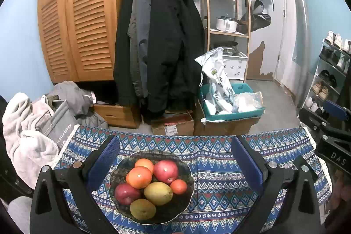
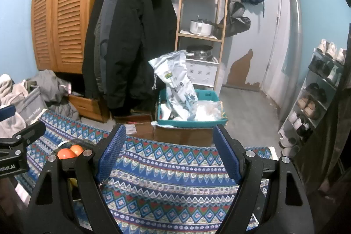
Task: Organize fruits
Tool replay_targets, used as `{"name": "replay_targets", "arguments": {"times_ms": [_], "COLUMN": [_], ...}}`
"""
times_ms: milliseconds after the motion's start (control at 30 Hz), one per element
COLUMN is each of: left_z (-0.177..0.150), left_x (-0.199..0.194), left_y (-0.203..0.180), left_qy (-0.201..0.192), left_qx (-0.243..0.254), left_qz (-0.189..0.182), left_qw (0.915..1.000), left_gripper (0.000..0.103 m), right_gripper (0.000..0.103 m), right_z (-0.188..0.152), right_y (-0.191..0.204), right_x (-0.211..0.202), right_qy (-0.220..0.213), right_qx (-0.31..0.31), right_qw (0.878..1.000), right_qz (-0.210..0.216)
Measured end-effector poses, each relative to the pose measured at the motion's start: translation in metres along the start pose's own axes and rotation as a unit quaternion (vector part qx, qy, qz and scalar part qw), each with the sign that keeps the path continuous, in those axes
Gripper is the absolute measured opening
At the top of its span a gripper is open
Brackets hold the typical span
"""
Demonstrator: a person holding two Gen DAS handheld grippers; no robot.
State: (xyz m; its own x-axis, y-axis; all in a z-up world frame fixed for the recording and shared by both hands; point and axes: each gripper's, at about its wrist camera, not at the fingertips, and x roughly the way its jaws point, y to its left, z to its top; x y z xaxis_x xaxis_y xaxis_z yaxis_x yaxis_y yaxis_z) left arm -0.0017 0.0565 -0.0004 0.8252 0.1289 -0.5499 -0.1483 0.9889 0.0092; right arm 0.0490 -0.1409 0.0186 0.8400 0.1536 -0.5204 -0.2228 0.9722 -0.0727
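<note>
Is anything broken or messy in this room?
Yes. The pale wall's paint has peeled off low down beside the door, baring brown patches. Grey and white clothes lie heaped left of the patterned blue tablecloth. The fruit sits neatly in the dark glass bowl.

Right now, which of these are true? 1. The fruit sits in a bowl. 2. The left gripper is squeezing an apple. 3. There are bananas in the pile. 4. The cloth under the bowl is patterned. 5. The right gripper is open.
1. True: the fruit is piled in the bowl.
2. False: the left gripper is open and holds nothing.
3. False: only round fruit shows, such as the red apple and the orange.
4. True: the tablecloth has a blue zigzag pattern.
5. True: the right gripper is open and empty.
</note>
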Motion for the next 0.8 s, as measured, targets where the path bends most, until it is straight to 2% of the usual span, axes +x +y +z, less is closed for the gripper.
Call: {"name": "replay_targets", "arguments": {"times_ms": [800], "left_z": [0.0000], "left_x": [0.0015], "left_y": [-0.0024], "left_qy": [0.007], "left_qx": [-0.005], "left_qz": [-0.004], "left_qw": [1.0000], "left_gripper": [0.102], "right_gripper": [0.080], "right_z": [0.0010], "right_y": [-0.0039], "right_x": [0.0000], "right_qy": [-0.002], "right_qx": [-0.002], "right_qw": [1.000], "right_qz": [-0.001]}}
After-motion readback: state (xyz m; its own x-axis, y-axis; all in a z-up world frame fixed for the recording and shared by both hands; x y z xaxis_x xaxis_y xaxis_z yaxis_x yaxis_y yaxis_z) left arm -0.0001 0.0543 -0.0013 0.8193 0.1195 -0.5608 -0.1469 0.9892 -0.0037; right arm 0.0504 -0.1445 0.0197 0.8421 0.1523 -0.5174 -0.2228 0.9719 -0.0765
